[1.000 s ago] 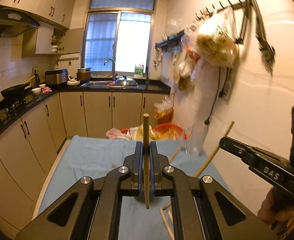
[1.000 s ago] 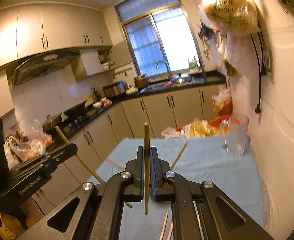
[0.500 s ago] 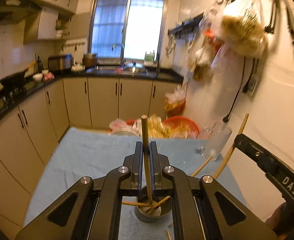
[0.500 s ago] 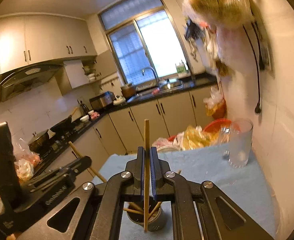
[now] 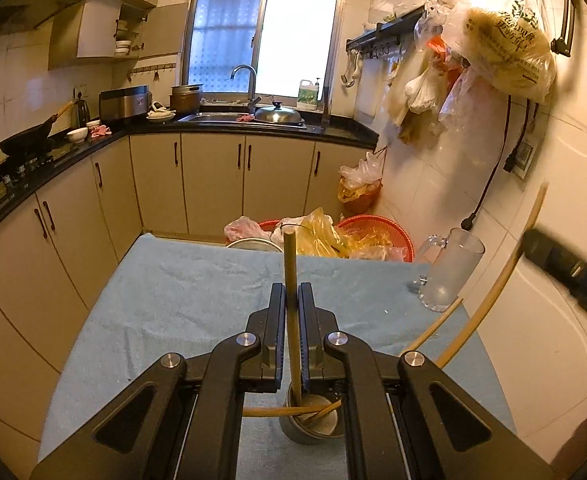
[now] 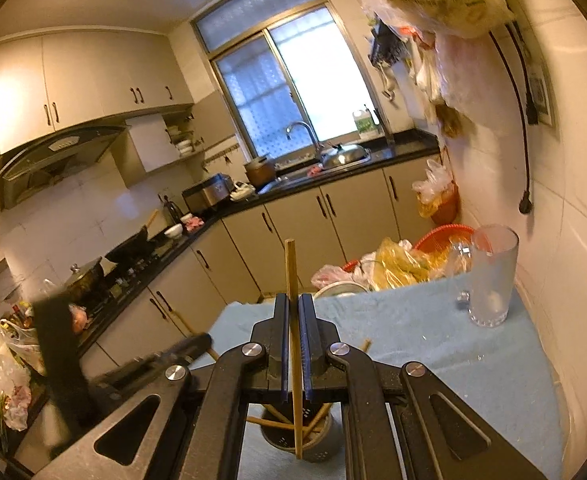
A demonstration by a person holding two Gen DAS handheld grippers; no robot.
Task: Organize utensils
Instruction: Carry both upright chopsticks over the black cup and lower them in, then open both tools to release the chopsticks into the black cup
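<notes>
Over metal cup (image 5: 313,424): left gripper (image 5: 292,300), right gripper (image 6: 293,312) jaws each clamping chopstick; cloth edges clear.

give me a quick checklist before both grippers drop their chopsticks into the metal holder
1. Left gripper shut on its wooden chopstick: ok.
2. Right gripper shut on its wooden chopstick: ok.
3. Left chopstick's lower tip inside the round metal holder: ok.
4. Right chopstick's lower tip inside the holder's rim: cannot tell, it may sit at the front edge.
5. Holder upright on the blue cloth: ok.
6. Frosted glass mug clear of both grippers: ok.
</notes>
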